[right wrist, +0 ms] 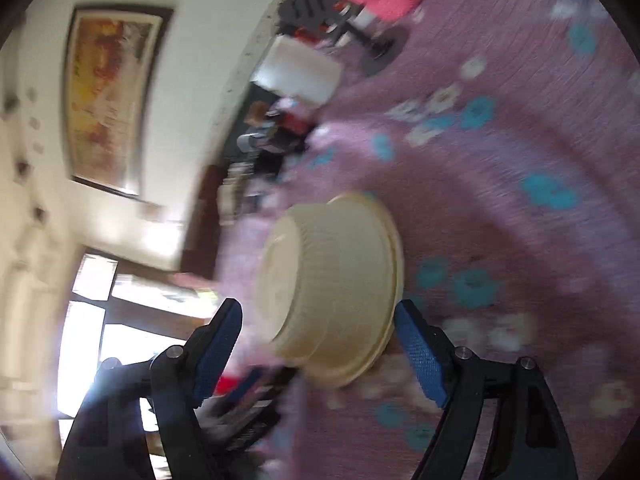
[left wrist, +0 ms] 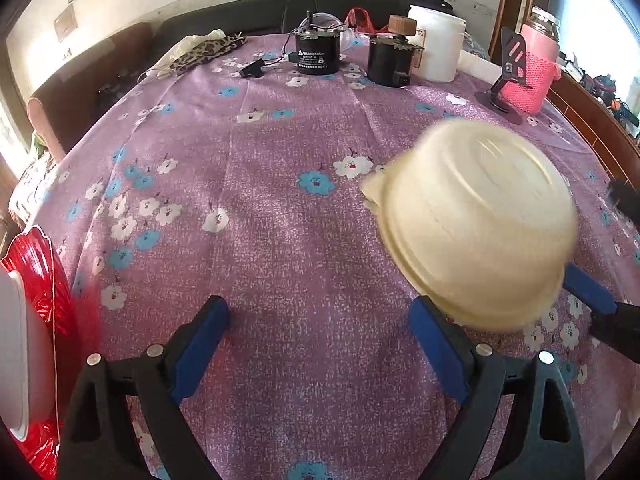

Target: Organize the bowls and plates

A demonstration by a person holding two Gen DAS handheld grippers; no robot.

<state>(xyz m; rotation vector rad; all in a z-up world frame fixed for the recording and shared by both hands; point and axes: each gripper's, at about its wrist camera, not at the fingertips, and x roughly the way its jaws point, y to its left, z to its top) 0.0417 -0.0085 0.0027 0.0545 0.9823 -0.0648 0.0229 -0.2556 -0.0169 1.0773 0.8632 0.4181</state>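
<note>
Left wrist view: bench (left wrist: pixel 280 240) under purple floral cloth, red plate (left wrist: pixel 48 292) at its left edge, cream bowl (left wrist: pixel 476 224) upside down at right, blurred, just beyond the right finger of the left tongs (left wrist: pixel 320 320), which gape with only cloth between them. Right wrist view, rolled and blurred: same bowl (right wrist: pixel 332 288) sits between the pads of the right tongs (right wrist: pixel 318 344), rim beside the right pad (right wrist: pixel 420 356), clear gap at the left pad (right wrist: pixel 218 344), so released, not clenched.
</note>
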